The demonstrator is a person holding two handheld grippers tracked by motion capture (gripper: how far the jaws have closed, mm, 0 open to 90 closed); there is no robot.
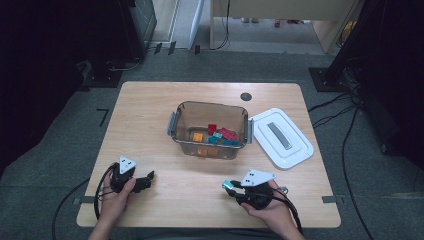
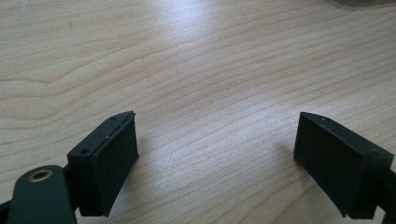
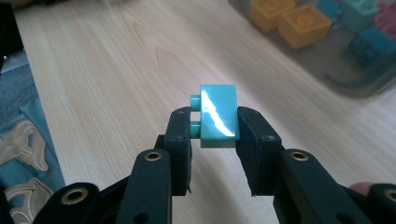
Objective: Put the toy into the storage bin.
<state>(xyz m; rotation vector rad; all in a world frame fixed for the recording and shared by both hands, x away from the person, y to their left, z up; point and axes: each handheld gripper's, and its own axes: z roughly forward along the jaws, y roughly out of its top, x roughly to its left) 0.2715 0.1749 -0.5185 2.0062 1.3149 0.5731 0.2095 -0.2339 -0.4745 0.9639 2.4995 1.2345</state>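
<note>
At the near left of the bench (image 1: 150,100), the left hand-held gripper (image 1: 145,181) rests low over bare wood with its jaws wide apart and nothing between them.

Toward the middle, at the far side, stands a clear plastic bin (image 1: 176,125) holding red, orange and teal building bricks; its white lid (image 1: 295,152) lies just beside it on the right.

At the near right, the right hand-held gripper (image 3: 214,135) is clamped on a teal building brick (image 3: 219,116), held clear above the bench surface, near side of the bin. The pads press on the stud side and the opposite face, with two studs poking out toward the left pad.

The brick looks light, rigid and not fragile, so a moderate squeeze should do. Its glossy plastic is likely slippery, and the studs give an uneven bearing, so it could pivot. A surer hold would probably be across two flat side walls, low on the pads rather than at their tips.
</note>
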